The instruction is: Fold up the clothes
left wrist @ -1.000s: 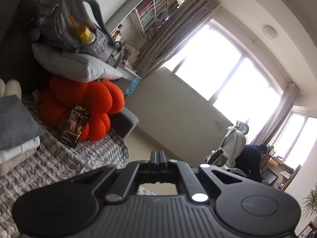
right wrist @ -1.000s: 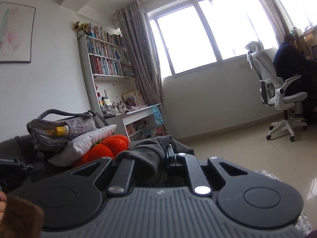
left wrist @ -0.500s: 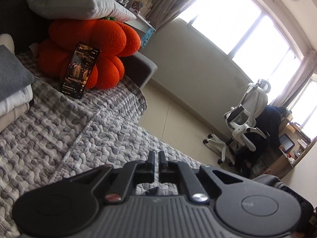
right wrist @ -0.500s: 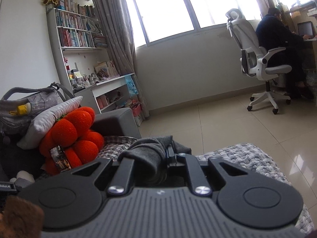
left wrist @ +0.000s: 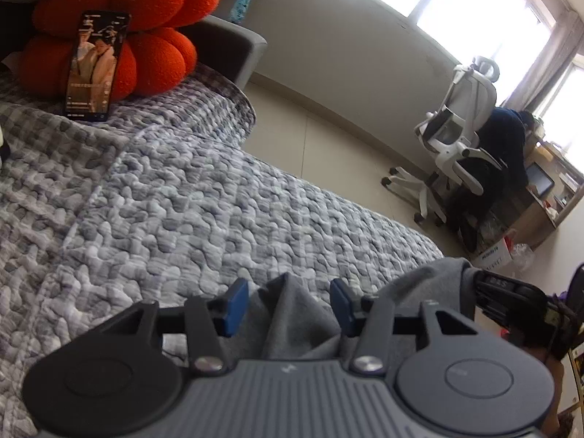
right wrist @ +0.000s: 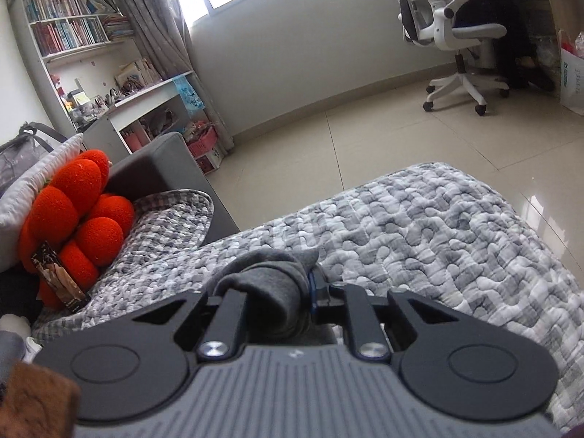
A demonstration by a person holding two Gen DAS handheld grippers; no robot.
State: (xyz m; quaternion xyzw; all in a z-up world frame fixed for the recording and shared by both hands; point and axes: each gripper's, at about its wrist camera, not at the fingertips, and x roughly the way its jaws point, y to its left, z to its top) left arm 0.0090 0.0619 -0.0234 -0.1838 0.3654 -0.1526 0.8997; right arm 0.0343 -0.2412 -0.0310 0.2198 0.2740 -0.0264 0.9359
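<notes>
A grey garment (left wrist: 295, 323) hangs bunched between the two grippers above a grey quilted bed cover (left wrist: 204, 215). My left gripper (left wrist: 288, 304) is open, its blue pads (left wrist: 233, 304) apart, with a fold of the garment standing between them. My right gripper (right wrist: 288, 288) is shut on a bunched edge of the same garment (right wrist: 266, 281), which covers its left finger. The right gripper also shows at the right edge of the left wrist view (left wrist: 511, 292), wrapped in grey cloth.
An orange pumpkin cushion (left wrist: 146, 33) with a phone (left wrist: 95, 65) leaning on it sits at the bed's far end. A grey sofa arm (right wrist: 164, 168), a bookshelf (right wrist: 73, 36), an office chair (right wrist: 460, 47) with a seated person, and tiled floor (right wrist: 365, 135) lie beyond.
Both grippers have tilted down from the room toward the bed. The left gripper has opened, and grey cloth now stands between its pads. The right stays shut on the garment.
</notes>
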